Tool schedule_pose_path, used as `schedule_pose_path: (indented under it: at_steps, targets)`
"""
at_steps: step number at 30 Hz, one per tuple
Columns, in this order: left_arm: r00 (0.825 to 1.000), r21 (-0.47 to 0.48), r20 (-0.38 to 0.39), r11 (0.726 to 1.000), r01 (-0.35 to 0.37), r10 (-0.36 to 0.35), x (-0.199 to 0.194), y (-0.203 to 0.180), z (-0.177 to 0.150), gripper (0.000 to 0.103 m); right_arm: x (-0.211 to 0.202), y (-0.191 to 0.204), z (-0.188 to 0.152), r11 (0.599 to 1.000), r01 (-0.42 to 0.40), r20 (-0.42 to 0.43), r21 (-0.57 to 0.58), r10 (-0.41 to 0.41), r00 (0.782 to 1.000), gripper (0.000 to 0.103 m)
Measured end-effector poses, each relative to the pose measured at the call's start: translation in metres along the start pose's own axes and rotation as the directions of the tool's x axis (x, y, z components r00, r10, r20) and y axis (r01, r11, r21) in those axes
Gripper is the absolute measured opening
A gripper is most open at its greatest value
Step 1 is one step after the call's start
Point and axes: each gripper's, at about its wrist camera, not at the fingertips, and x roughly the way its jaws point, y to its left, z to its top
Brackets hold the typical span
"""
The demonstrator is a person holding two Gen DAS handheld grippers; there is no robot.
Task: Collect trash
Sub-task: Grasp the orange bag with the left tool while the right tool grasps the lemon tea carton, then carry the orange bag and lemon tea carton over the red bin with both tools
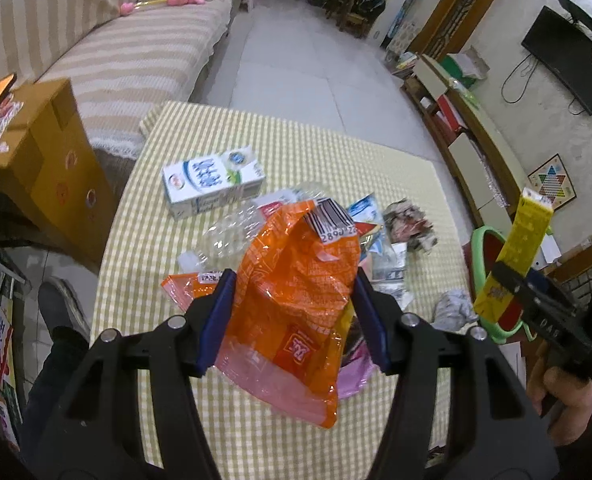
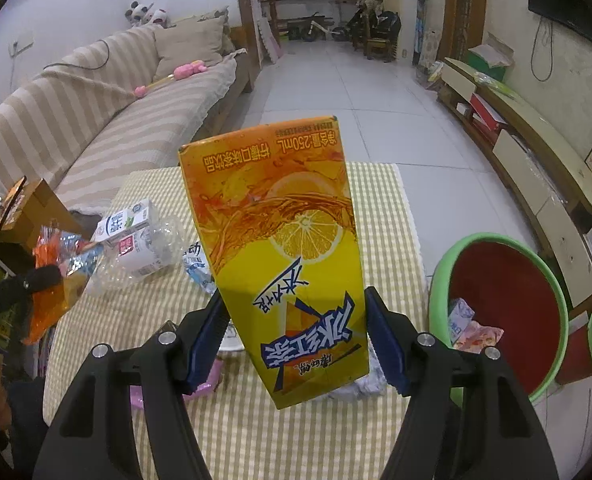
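My left gripper (image 1: 294, 316) is shut on an orange plastic snack bag (image 1: 296, 296) and holds it above the checked tablecloth (image 1: 224, 432). My right gripper (image 2: 296, 332) is shut on a yellow iced-tea carton (image 2: 292, 248), held upright above the table; it also shows in the left wrist view (image 1: 515, 252). On the table lie a white milk carton (image 1: 212, 180), a crushed clear bottle (image 1: 232, 232), torn wrappers (image 1: 369, 216) and crumpled paper (image 1: 409, 222). A red bin with a green rim (image 2: 503, 300) stands right of the table, with some trash inside.
A striped sofa (image 1: 128, 64) runs along the left. A cardboard box (image 1: 44, 168) stands at the table's left. A low TV cabinet (image 2: 535, 168) lines the right wall. Tiled floor (image 1: 296, 64) lies beyond the table. My foot (image 1: 62, 308) is by the table's left edge.
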Motion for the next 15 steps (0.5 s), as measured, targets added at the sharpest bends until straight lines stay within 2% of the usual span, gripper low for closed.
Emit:
schedule_pose_path:
  at_steps: [15]
  targets:
    - [0.993, 0.114, 0.018, 0.987, 0.113, -0.116, 0.004, -0.087, 0.018, 0.056, -0.034, -0.07, -0.01, 0.991, 0.059, 0.041, 0.124, -0.065, 0.997, 0.064]
